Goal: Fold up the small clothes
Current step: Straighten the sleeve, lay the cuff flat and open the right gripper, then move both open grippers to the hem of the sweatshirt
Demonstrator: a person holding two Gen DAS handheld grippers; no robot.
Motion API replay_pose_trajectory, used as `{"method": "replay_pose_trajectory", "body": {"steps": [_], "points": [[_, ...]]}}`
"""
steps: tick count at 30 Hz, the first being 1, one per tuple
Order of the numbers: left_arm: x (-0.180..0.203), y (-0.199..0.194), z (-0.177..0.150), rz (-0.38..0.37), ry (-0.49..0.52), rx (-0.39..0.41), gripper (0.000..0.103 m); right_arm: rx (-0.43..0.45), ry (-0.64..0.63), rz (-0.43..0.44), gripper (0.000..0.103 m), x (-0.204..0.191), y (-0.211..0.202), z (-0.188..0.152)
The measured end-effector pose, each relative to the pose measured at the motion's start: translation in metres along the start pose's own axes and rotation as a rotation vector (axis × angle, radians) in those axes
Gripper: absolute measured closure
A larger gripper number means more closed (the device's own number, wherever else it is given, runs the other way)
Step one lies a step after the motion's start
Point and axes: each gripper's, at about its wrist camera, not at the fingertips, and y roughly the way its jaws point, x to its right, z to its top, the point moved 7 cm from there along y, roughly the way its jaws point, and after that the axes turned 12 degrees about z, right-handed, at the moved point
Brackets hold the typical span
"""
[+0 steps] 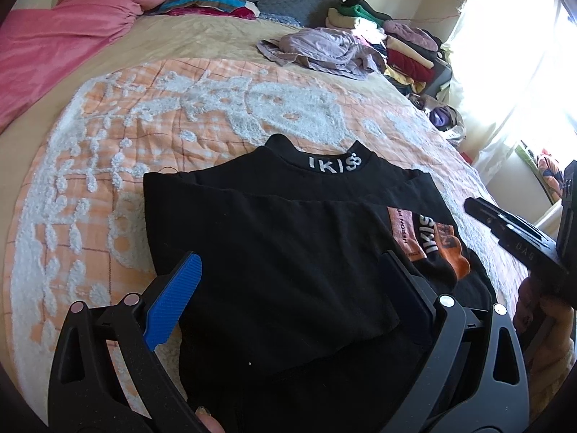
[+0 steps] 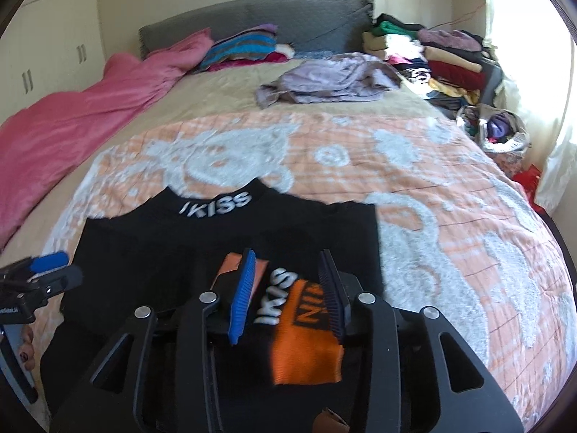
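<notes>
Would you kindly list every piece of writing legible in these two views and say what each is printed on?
"IKISS": white letters on the collar of the black top.
"IKISS": white letters on the top's chest print.
"HERON P...": cut off, on the orange patch.
Black letters on the orange block: partly hidden, unreadable.
Embossed marks on the right gripper: too small to read.

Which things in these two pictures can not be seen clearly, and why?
- Black top, left wrist view: its near hem is hidden behind the left gripper.
- Orange print, right wrist view: its lettering is partly covered by the right gripper.
- Clothes pile: single garments too small.
</notes>
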Motion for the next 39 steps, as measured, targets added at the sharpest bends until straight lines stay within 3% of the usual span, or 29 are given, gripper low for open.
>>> {"method": "replay_pose_trajectory", "body": {"steps": [4, 8, 12, 14, 21, 24, 33, 39], "points": [[0.006, -0.002, -0.001, -0.009, 0.024, 0.004, 0.013, -0.038, -0.024, 0.061, 0.057, -0.022, 0.007, -0.008], [0.011, 0.002, -0.005, -0.025, 0.048, -0.016, 0.028, -0.087, -0.022, 0.106, 0.049, -0.032, 0.019, -0.018], [0.006, 0.025, -0.018, 0.009, 0.051, -0.101, 0.029, -0.263, 0.023, -0.022, 0.047, -0.004, 0.057, -0.05], [0.001, 0.032, -0.024, 0.004, 0.027, -0.126, 0.029, -0.232, 0.05, 0.009, 0.046, -0.002, 0.056, -0.053], [-0.001, 0.019, -0.022, 0.003, 0.026, -0.092, 0.028, -0.132, 0.062, 0.028, 0.042, -0.007, 0.026, -0.044], [-0.003, 0.01, -0.02, 0.016, 0.025, -0.07, 0.026, -0.093, 0.061, 0.041, 0.026, -0.008, 0.01, -0.037], [-0.016, -0.023, -0.01, 0.044, -0.009, 0.003, 0.013, -0.016, 0.036, 0.07, 0.015, -0.02, -0.025, -0.025], [-0.023, -0.041, -0.006, 0.073, -0.028, 0.035, 0.011, 0.022, 0.021, 0.075, 0.008, -0.027, -0.042, -0.018]]}}
